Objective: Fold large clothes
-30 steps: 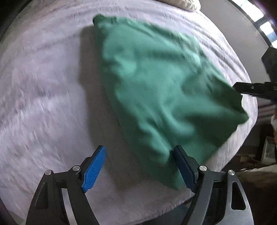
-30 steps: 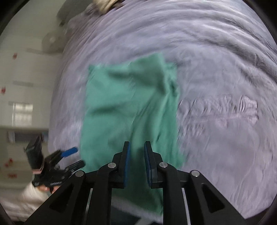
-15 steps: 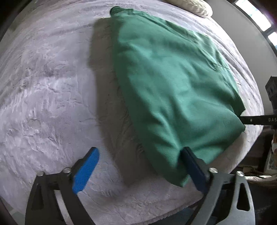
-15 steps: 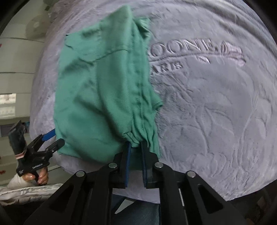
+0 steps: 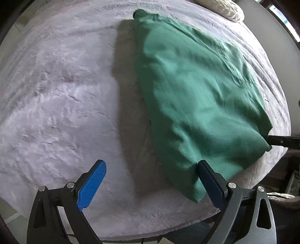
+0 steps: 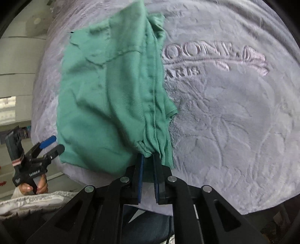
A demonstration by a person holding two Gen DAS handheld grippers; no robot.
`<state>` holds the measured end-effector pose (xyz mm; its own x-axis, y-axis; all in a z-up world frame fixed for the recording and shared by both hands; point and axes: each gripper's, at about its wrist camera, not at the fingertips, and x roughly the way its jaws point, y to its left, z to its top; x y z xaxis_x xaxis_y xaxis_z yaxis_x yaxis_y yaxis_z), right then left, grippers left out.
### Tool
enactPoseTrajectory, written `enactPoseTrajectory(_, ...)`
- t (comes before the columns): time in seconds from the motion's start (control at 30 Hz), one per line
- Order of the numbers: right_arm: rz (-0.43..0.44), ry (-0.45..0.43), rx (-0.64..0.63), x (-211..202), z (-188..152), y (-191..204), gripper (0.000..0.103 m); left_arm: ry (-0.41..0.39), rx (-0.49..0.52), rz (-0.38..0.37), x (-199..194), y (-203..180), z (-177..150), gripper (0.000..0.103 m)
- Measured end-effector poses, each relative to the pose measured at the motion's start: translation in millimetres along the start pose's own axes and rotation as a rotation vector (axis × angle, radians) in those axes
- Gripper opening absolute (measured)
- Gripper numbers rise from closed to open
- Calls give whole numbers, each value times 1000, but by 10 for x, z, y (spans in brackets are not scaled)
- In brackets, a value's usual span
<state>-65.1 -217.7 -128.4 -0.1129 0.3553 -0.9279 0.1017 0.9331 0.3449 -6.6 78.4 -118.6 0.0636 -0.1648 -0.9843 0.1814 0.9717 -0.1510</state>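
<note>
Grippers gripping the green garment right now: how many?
1. The right gripper is shut on the green garment's bunched near edge. The left gripper stands open, one finger beside the cloth.

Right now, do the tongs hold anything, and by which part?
Right tongs pinch the green garment by a bunched near edge; left tongs are open, holding nothing.

Bed covered by pale grey plush blanket point(image 5: 56, 97), embossed with lettering point(image 6: 198, 54) and leaf pattern. Cream knitted pillow point(image 5: 226, 9) at far edge. White textured cloth point(image 6: 28, 202) lower left.
</note>
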Motion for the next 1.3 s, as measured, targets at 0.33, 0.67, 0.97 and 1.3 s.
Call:
enactPoseTrajectory(0.33,-68,-119,-8,-456,58,198,11,-13,-72,100,-193,71,165,98)
enactPoseTrajectory(0.67,-61,-129,60,-420,216,335,11,-10,-106,114,-251,108,249,98)
enactPoseTrajectory(0.97,-136,-151,55,-440,345,498,63,-15,-108,139,-337,42,352,102)
enactPoseTrajectory(1.3,-245,-253,14,-556,431,783,103,-62,-101,186,-469,-71,442,102)
